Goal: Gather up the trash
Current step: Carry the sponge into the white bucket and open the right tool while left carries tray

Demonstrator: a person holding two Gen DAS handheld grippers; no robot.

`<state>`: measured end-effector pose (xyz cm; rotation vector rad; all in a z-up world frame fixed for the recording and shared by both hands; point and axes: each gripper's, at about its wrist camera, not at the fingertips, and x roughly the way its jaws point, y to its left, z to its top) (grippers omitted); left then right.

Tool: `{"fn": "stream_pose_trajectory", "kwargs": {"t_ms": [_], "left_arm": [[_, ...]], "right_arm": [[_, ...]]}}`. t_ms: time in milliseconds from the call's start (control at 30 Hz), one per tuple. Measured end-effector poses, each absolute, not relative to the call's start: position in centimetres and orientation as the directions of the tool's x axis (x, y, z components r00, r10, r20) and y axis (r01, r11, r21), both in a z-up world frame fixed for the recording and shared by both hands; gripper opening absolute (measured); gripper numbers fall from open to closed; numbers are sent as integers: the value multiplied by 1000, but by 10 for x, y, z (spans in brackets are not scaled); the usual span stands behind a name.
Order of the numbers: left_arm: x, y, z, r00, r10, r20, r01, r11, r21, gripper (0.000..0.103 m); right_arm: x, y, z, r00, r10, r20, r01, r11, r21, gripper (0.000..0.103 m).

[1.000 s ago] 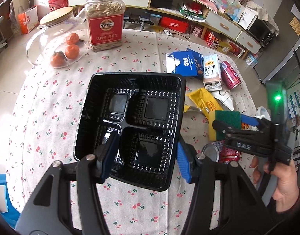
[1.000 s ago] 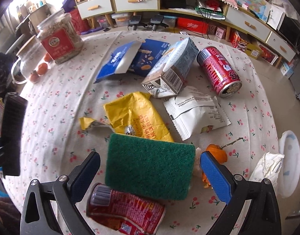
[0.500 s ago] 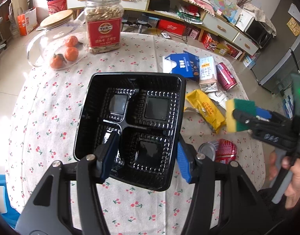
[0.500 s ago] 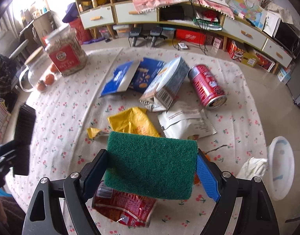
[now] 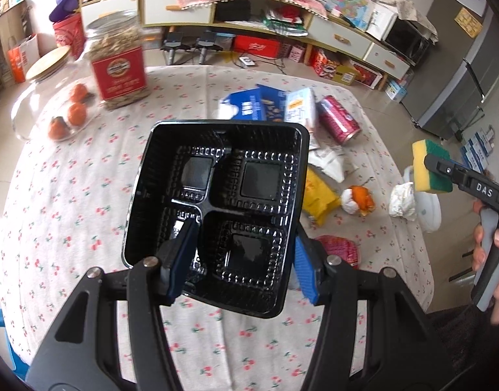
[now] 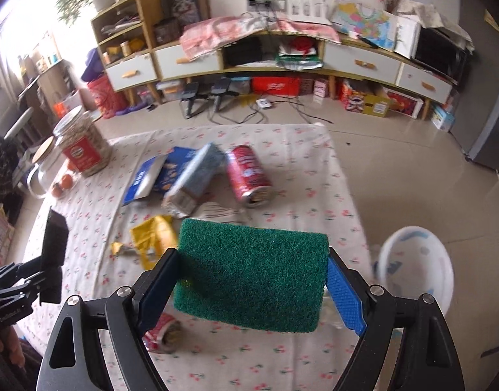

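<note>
My left gripper (image 5: 242, 257) is shut on a black compartment tray (image 5: 216, 176), one pad inside it and one on its outer right wall, and holds it tilted above the flowered tablecloth (image 5: 70, 215). My right gripper (image 6: 252, 290) is shut on a green and yellow sponge (image 6: 252, 267) and holds it above the table's right side. The left wrist view shows that sponge (image 5: 432, 169) at the far right, off the table. Trash on the cloth: a red can (image 6: 249, 176), a carton (image 6: 194, 182), a blue box (image 6: 158, 176), a yellow wrapper (image 6: 154, 238), a crushed can (image 6: 161, 332).
A nut jar (image 5: 119, 65) and a glass jar with oranges (image 5: 66, 114) stand at the far left. Orange peel (image 5: 360, 198) and a crumpled tissue (image 5: 402, 200) lie near the right edge. A white bin (image 6: 415, 273) stands beside the table on the right.
The right gripper closed on the sponge, then lifted it off the table, up and to the right. The left gripper shifted a little with the tray still in its grip.
</note>
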<state>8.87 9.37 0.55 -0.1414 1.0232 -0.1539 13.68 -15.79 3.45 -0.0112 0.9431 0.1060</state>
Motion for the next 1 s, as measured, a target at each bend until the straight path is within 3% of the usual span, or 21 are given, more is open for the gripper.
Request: {"fn": "stream_pose_trajectory", "kwargs": {"t_ms": [567, 900, 1000], "left_arm": [[118, -20, 4, 473, -231, -850, 239, 963, -129, 57], [138, -93, 1, 433, -282, -856, 331, 933, -140, 58], [140, -108, 1, 423, -292, -858, 356, 924, -139, 58]], "right_arm": [[134, -370, -20, 486, -3, -874, 263, 954, 143, 87], [144, -413, -44, 460, 14, -888, 348, 917, 194, 89], [146, -420, -47, 458, 15, -889, 367, 907, 204, 94]]}}
